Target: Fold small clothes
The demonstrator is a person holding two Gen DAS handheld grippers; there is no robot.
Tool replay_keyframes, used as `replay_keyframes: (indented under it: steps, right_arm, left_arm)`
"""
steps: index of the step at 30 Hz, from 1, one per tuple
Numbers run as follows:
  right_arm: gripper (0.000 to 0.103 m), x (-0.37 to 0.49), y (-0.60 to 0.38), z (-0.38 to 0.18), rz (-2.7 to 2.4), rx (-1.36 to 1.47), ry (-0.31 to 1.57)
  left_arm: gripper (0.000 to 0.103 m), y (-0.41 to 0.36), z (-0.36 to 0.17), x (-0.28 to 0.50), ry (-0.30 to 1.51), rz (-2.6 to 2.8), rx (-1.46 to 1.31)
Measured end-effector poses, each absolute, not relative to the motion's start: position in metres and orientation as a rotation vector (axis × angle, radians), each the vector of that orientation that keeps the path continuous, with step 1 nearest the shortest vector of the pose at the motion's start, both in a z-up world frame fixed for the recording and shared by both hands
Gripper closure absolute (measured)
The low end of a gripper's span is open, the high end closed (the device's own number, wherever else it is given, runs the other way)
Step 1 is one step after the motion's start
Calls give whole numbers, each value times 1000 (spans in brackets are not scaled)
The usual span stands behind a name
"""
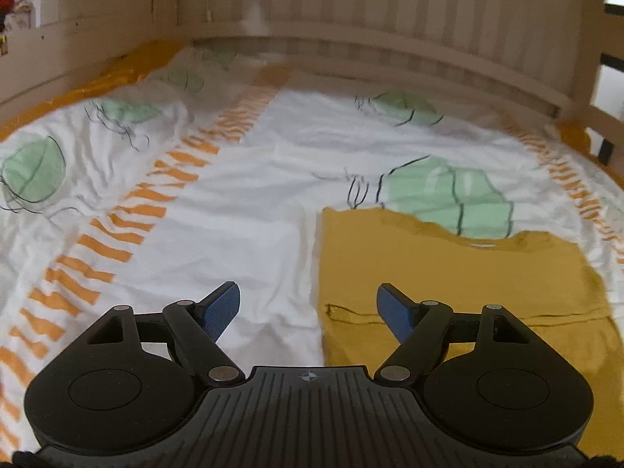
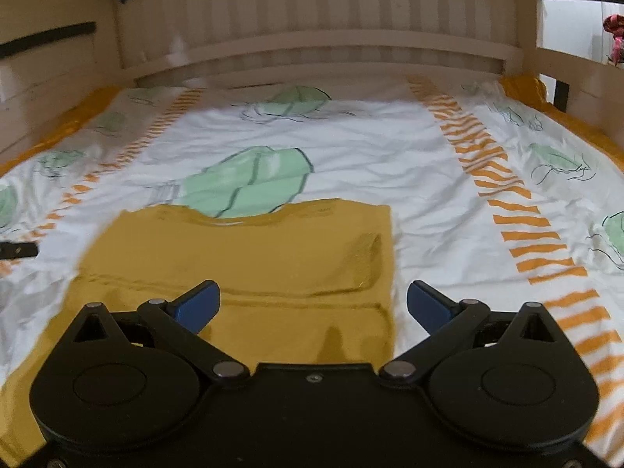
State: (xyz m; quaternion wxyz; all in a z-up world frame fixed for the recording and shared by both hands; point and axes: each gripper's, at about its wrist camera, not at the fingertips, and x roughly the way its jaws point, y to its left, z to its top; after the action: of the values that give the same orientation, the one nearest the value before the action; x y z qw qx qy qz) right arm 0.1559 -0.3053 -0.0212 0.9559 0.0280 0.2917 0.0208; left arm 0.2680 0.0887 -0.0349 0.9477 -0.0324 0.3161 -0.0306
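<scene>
Bedsheet [image 1: 241, 195] surrounds the mustard shirt [image 2: 241, 249]; left tool [image 1: 308, 312] and right tool [image 2: 312, 304] gape empty.

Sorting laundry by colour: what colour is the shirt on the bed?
Mustard yellow shirt, plain; clearest in the right wrist view.

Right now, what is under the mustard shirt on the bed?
The mustard shirt lies flat on the white duvet with green and orange print. A green shape shows past its collar and continues beneath. Anything else under the shirt is covered.
</scene>
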Motion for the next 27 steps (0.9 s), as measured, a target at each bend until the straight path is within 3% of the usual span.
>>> replay_keyframes:
  steps: [10,27]
  right_arm:
    - [1,77,-305,-18,72,138,621]
    - [1,12,-322,-47,19,318,687]
  left_arm:
    - [26,108,-20,188,698,-111,-77]
    - [26,121,-72,112,900,-184,-46]
